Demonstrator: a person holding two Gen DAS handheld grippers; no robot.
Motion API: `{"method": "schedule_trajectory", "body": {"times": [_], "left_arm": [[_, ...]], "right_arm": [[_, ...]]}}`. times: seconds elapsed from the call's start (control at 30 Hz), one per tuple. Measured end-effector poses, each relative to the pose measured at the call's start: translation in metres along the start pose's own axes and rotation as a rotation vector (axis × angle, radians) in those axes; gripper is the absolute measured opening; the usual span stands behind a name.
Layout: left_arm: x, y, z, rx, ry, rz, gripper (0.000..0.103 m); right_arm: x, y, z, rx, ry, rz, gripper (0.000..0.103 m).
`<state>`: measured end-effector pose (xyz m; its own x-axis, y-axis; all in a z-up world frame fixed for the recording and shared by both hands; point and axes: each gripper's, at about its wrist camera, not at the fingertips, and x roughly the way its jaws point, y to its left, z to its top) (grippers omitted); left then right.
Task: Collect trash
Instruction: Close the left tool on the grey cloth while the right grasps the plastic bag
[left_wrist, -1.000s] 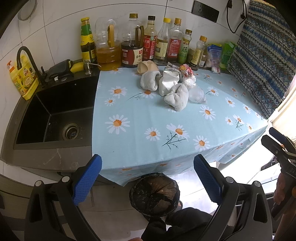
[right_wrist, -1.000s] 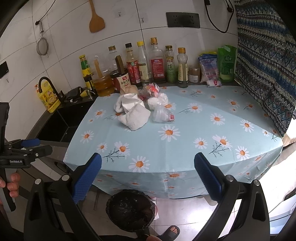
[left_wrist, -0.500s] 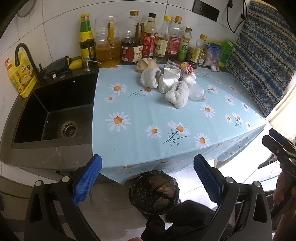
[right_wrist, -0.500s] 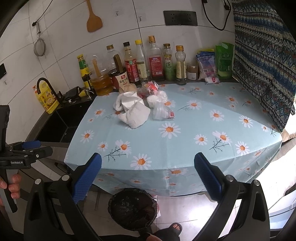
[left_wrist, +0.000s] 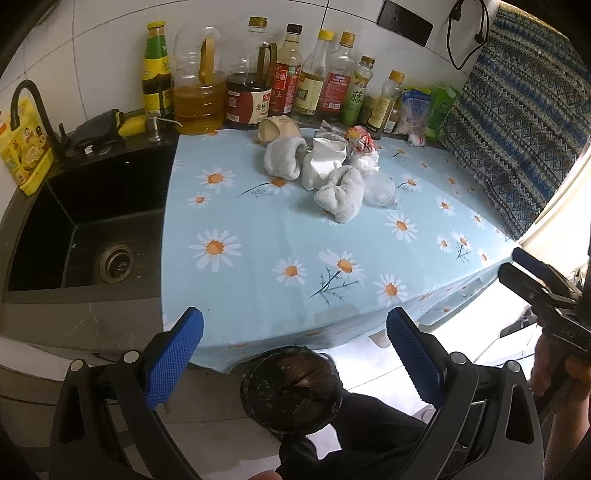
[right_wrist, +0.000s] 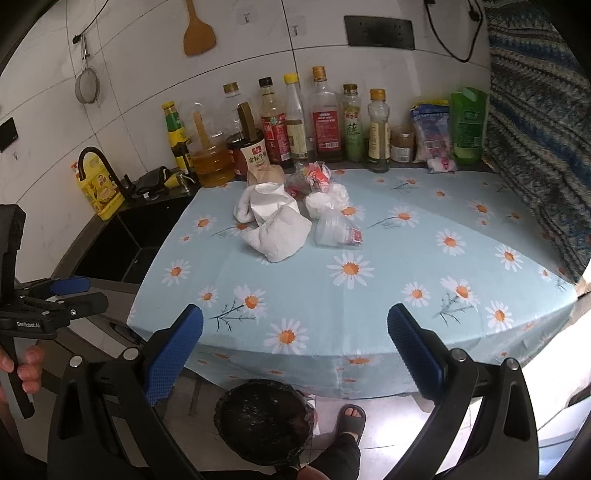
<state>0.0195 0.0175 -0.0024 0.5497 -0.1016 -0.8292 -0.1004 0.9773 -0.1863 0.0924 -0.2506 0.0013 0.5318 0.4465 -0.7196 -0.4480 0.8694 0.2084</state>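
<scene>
Up on the bench (right_wrist: 369, 295), which wears a pale blue daisy-print cloth, the trash pile (right_wrist: 291, 214) sits toward the back: crumpled white tissues, a folded white paper piece, a clear plastic cup (right_wrist: 334, 230) on its side with a red-printed label too small to read, a red-and-white wrapper (right_wrist: 317, 171) and a tan paper cup (left_wrist: 275, 127) tipped over. Behind it a row of condiment bottles lines the wall; the dark jug (right_wrist: 251, 153) bears a label with Chinese characters, and the green bottle (right_wrist: 352, 129) shows the character 藤. A yellow detergent bottle (left_wrist: 26, 147) stands by the black sink (left_wrist: 88, 221).

Both tools hang short of the bench edge, well apart from the pile. The left tool (left_wrist: 293, 354) has its blue-padded fingers spread wide with nothing between them; its body reads "GenRobot.AI" in the right wrist view. The right tool (right_wrist: 295, 350) is likewise spread and empty. Below, a bin lined with a black bag (right_wrist: 264, 421) stands on the floor beside a sandalled foot (right_wrist: 351, 417).
</scene>
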Motion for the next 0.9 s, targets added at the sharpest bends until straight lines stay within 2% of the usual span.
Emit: {"method": "schedule_trajectory", "body": {"times": [0.23, 0.53, 0.9], "left_arm": [[0.03, -0.004, 0.02, -0.052, 0.023, -0.039, 0.096], [0.096, -0.027, 0.06, -0.037, 0.081, -0.078, 0.096], [0.17, -0.048, 0.102, -0.003, 0.131, -0.085, 0.095]], "right_arm": [[0.047, -0.035, 0.017, 0.03, 0.088, 0.054, 0.097], [0.098, -0.076, 0.034, 0.066, 0.175, 0.099, 0.095], [0.147, -0.101, 0.068, 0.061, 0.22, 0.17, 0.091]]}}
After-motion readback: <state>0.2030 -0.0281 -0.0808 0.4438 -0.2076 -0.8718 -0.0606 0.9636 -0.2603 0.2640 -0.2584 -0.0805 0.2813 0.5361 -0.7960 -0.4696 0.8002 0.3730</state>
